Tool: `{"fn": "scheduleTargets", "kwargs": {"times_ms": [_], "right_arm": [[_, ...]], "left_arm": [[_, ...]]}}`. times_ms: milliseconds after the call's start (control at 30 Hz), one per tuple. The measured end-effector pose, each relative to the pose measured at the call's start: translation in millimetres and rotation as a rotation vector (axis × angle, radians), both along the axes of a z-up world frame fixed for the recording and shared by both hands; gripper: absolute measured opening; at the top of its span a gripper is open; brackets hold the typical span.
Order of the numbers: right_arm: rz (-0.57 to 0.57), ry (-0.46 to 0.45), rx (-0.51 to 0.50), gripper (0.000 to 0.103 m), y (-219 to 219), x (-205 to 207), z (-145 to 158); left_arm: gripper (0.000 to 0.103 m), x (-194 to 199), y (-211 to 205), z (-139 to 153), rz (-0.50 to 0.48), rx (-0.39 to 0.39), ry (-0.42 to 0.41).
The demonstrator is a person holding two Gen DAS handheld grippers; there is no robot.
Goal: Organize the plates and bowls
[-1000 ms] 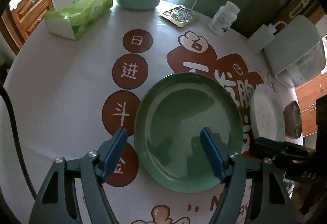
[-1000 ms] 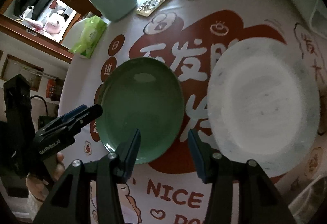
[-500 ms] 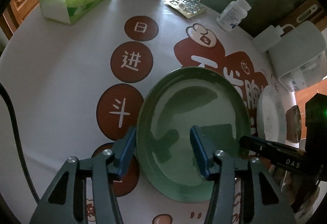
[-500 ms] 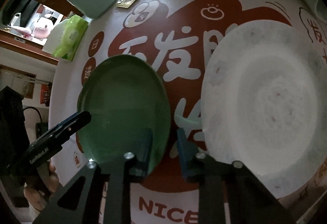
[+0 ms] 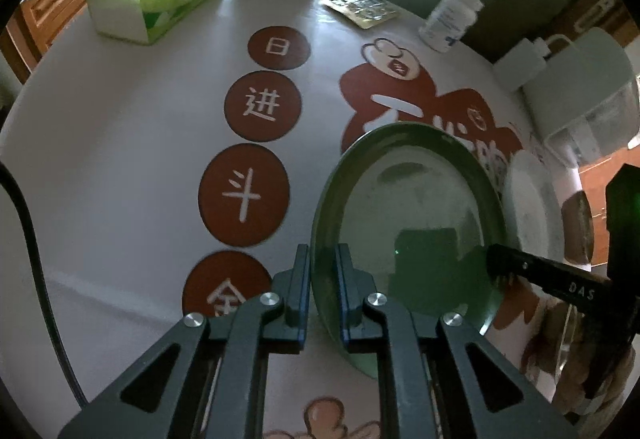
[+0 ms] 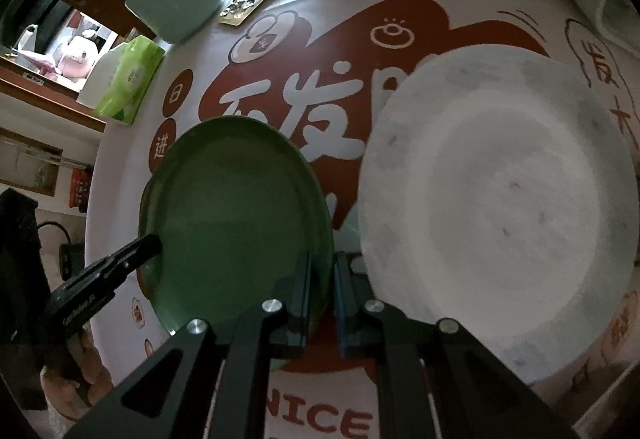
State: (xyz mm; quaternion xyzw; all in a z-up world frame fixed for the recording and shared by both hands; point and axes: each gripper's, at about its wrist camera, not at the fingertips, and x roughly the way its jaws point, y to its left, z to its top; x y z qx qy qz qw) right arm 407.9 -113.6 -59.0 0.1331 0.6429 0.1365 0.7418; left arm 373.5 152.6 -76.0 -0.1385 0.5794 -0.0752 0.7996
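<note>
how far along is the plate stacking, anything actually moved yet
Nothing looks stacked yet. In hand: the left gripper and the right gripper are each shut on opposite edges of the green plate, which seems tilted up off the table. Left to do: set it with the white plate, which lies beside it, apart. A brown dish past the white plate also sits separate.

tablecloth [image 6: 320,415] "NICE", "日进斗金", right claw [image 5: 580,291] "DAS"

Dark hand-held gripper [image 5: 324,279], silver screws.
</note>
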Motion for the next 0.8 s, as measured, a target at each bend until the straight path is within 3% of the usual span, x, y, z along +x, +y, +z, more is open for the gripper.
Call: {"fn": "scheduleTargets", "kwargs": {"times_ms": [333,533,800], "right_arm": [[-0.005,-0.045,0.035,0.010,-23.8,-56.3,59.2],[0.003,-0.089,0.022,0.010,-40.2,-110.8,103.3],[0.025,-0.131,-0.016,0.010,-54.0,-195.6,130.0]], "left_arm": [[0.009,-53.3,-15.4,62.3,-0.052,-0.031,-0.047],[0.009,-111.5,-35.8,107.4,-0.114,-0.018,-0.090],[0.009,-199.4,-55.1,132.1,-0.170,-0.007,-0.116]]}}
